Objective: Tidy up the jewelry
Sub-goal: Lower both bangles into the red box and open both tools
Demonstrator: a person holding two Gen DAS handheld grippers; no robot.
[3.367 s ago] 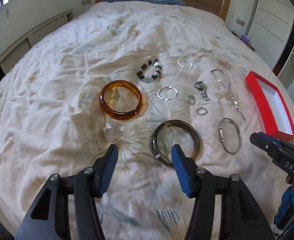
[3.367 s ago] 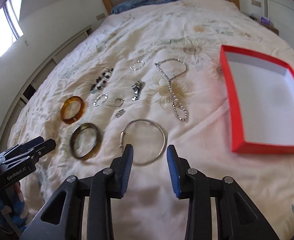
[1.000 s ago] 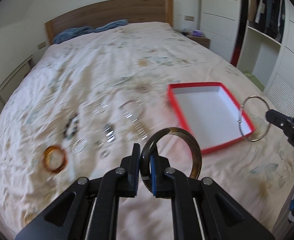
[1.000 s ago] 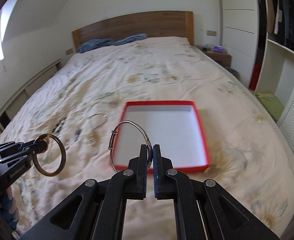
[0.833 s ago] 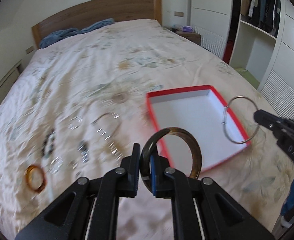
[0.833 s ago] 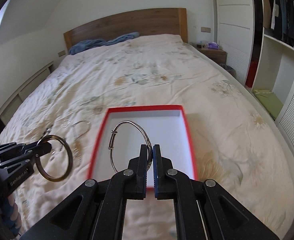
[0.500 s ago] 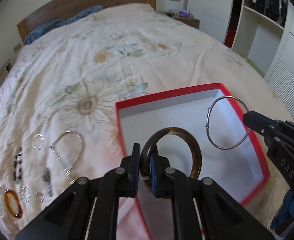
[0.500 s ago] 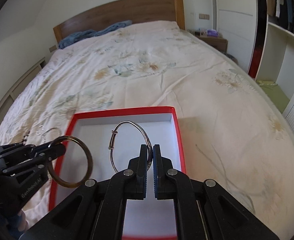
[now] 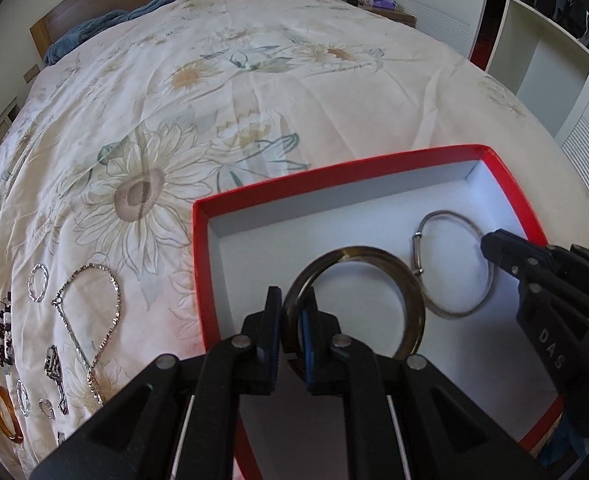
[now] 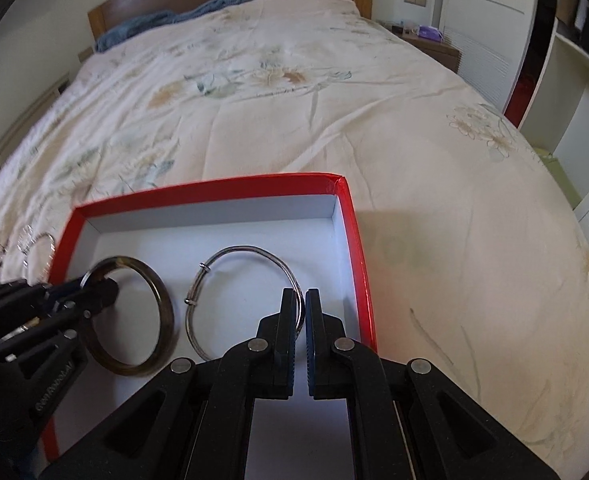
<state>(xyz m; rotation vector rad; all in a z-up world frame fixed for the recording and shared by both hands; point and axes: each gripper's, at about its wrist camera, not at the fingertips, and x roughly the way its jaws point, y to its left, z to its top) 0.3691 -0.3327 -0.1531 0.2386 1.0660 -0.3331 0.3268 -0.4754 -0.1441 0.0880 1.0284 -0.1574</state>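
Two bangles hang over the white floor of the shallow red box. The left gripper has its jaws clamped on the thick, glossy dark bangle; the right gripper is pinched tight on the thin silver wire bangle. The rings sit side by side, well inside the rim, on the flowered bedspread.

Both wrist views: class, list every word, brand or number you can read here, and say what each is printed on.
"DAS": white letters on the black body of the right tongs, seen in the left wrist view.
"GenRobot.AI", faint and partly blurred: on the body of the left tongs, seen in the right wrist view.
No readable text on the red box, the bangles or the bedspread.
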